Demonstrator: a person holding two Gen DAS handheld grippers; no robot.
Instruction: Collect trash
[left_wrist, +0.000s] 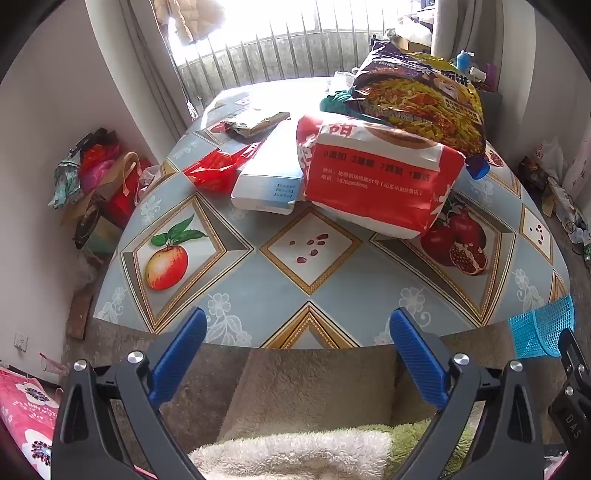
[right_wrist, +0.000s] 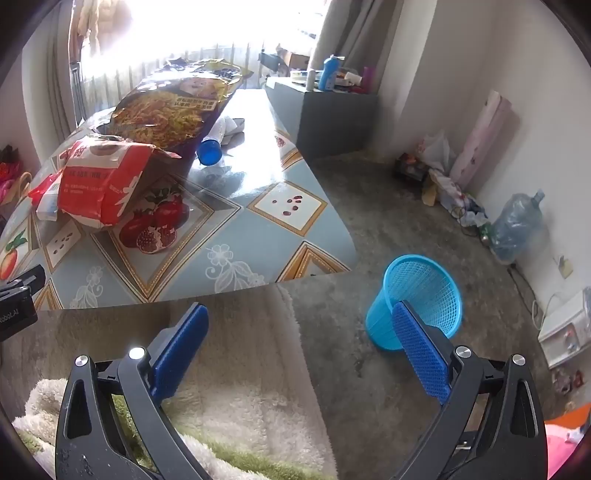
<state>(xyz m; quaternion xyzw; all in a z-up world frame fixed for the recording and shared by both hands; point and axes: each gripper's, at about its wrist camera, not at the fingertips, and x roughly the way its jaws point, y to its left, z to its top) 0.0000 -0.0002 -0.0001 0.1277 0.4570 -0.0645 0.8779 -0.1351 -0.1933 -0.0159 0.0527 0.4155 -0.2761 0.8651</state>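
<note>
A table (left_wrist: 280, 295) with a fruit-print cloth holds a pile of packaging. A red and white bag (left_wrist: 376, 177) lies under a purple and yellow snack bag (left_wrist: 417, 99). A white box (left_wrist: 269, 177), a red wrapper (left_wrist: 218, 166) and a crumpled wrapper (left_wrist: 251, 123) lie to the left. A blue-capped bottle (right_wrist: 210, 147) lies behind the bags. A blue mesh bin (right_wrist: 417, 299) stands on the floor right of the table. My left gripper (left_wrist: 297, 332) is open and empty at the table's near edge. My right gripper (right_wrist: 301, 328) is open and empty, beside the bin.
Bags and clutter (left_wrist: 99, 177) are stacked on the floor left of the table. A grey cabinet (right_wrist: 332, 114) stands behind it. A water jug (right_wrist: 517, 225) and litter sit along the right wall. A fluffy cloth (left_wrist: 295, 443) lies below the grippers.
</note>
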